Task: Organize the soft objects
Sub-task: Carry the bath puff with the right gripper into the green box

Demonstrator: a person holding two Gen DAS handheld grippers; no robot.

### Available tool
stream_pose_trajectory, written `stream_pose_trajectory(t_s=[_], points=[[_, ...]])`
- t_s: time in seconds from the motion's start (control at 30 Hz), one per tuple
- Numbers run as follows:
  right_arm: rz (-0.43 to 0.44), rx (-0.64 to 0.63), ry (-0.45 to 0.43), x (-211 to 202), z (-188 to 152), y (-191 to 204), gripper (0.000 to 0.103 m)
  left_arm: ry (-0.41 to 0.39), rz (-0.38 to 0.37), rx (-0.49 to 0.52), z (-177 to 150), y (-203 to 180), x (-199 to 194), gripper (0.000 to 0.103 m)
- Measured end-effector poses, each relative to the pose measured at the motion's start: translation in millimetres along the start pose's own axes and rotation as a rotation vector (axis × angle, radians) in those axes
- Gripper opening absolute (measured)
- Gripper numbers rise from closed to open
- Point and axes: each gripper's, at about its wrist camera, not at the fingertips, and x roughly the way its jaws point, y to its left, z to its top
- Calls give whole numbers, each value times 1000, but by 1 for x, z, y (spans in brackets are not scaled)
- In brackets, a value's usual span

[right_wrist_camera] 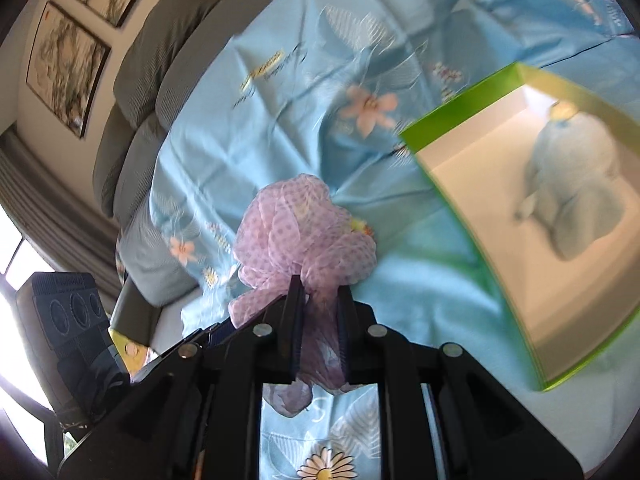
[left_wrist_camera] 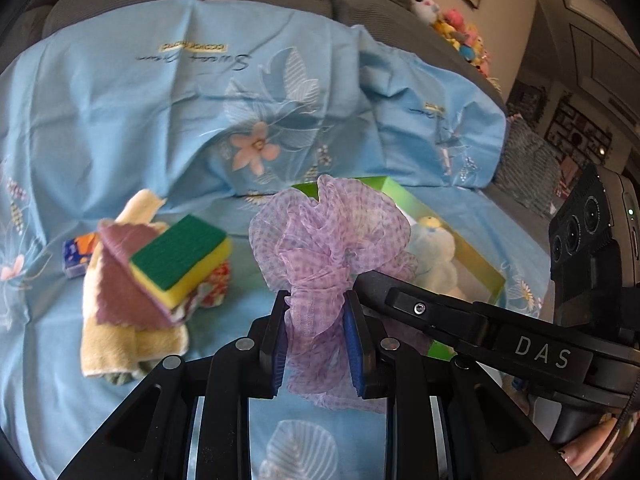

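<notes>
Centre of both frames: my left gripper (left_wrist_camera: 316,336) and my right gripper (right_wrist_camera: 319,328) both pinch the lilac mesh puff (left_wrist_camera: 328,236), light, squashy and likely slippery, best held at its bunched stem; green box (right_wrist_camera: 460,118) at right.

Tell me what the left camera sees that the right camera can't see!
Only the left wrist view shows the pile: a green-and-yellow sponge on a mauve cloth and a yellow towel.

Only the right wrist view shows the framed pictures on the wall.

Both show the purple mesh cloth, pinched by the left gripper and the right gripper, plus the green box holding a pale blue plush toy.
</notes>
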Motion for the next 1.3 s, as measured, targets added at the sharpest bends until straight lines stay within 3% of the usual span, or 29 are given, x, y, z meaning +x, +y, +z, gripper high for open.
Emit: stream_pose_trajectory(t_s=[0.37,0.7,1.3], points=[[-82,69,-104,-40,19,-45,15,33,-107,49,14,-53,38,26],[-187,148,-103,-55,29,-92,16,159,-191,22,14,-82,86,26],[-330,208,-45,-46,38,-131,18,325,-111,62,13,-102,133,26]])
